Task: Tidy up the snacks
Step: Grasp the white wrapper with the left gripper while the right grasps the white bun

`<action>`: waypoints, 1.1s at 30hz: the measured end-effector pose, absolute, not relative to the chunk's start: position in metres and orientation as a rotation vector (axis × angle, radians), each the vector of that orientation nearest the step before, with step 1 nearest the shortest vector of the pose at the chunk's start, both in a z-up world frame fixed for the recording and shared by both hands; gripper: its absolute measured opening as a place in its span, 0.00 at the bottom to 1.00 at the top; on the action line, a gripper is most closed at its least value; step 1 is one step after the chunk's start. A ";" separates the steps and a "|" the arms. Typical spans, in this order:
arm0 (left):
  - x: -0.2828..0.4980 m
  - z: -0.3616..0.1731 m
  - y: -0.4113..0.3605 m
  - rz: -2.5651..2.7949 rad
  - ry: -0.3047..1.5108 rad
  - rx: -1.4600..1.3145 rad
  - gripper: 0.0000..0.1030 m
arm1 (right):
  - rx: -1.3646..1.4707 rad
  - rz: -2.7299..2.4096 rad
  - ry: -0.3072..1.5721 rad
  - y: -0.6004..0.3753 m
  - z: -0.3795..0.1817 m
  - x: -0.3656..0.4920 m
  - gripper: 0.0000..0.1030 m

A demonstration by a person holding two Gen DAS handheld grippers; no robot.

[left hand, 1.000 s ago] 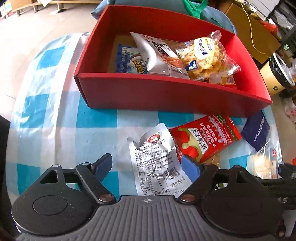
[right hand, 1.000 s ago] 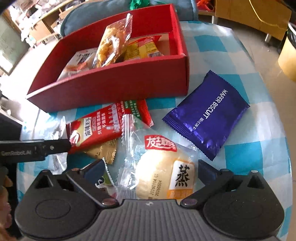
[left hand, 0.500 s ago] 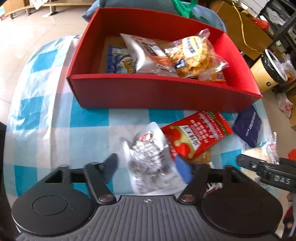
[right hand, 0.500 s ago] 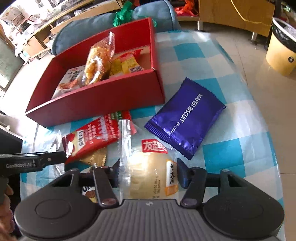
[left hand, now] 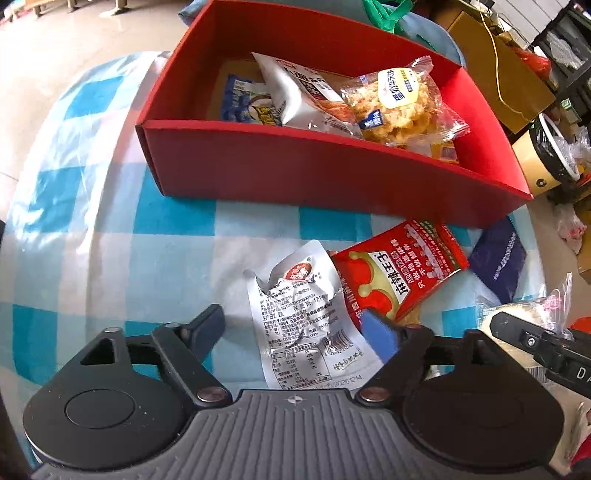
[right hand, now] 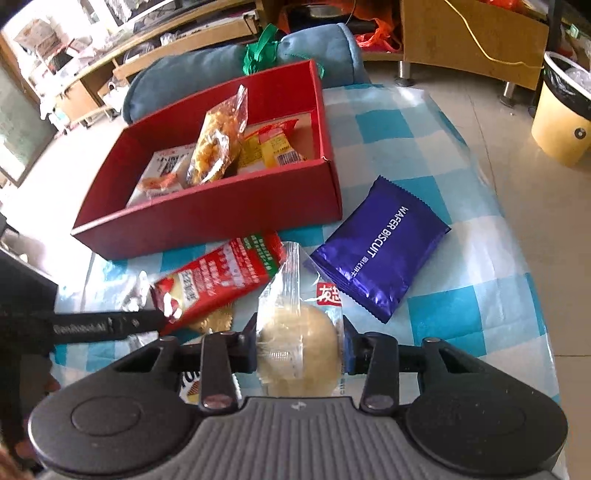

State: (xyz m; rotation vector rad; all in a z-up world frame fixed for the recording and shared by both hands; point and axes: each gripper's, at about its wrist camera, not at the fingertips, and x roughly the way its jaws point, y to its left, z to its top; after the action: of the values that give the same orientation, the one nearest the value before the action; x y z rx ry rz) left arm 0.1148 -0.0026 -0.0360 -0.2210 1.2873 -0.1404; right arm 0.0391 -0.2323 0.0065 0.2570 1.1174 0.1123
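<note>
A red box (left hand: 332,177) (right hand: 221,218) at the back of the checked table holds several snack packets. In the left wrist view a crumpled silver packet (left hand: 306,325) lies flat between the fingers of my left gripper (left hand: 293,328), whose jaws are opening and do not press it. A red packet (left hand: 399,280) (right hand: 221,277) lies beside it. My right gripper (right hand: 300,347) is closing, with its pads pressed on a clear-wrapped bun packet (right hand: 299,332) held just above the cloth. A purple wafer biscuit packet (right hand: 380,247) lies to its right.
The blue-and-white checked cloth (left hand: 110,240) curves down at the table's edges. A blue cushion (right hand: 207,70) lies behind the box. A yellow bin (right hand: 561,122) and a wooden cabinet (right hand: 472,33) stand on the floor to the right.
My right gripper went from wide open around the bun packet to shut on it and rose a little. The left jaws narrowed toward the silver packet, then widened again.
</note>
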 end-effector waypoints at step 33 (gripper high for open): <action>0.099 -0.036 -0.019 -0.188 1.271 -0.108 0.77 | 0.268 0.194 1.100 -0.218 0.015 0.041 0.37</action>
State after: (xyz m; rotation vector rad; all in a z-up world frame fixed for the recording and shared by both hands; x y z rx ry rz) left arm 0.0992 -0.0190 -0.0363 -0.1085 1.2715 -0.1878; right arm 0.0413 -0.2178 0.0147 0.2682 1.1001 0.1938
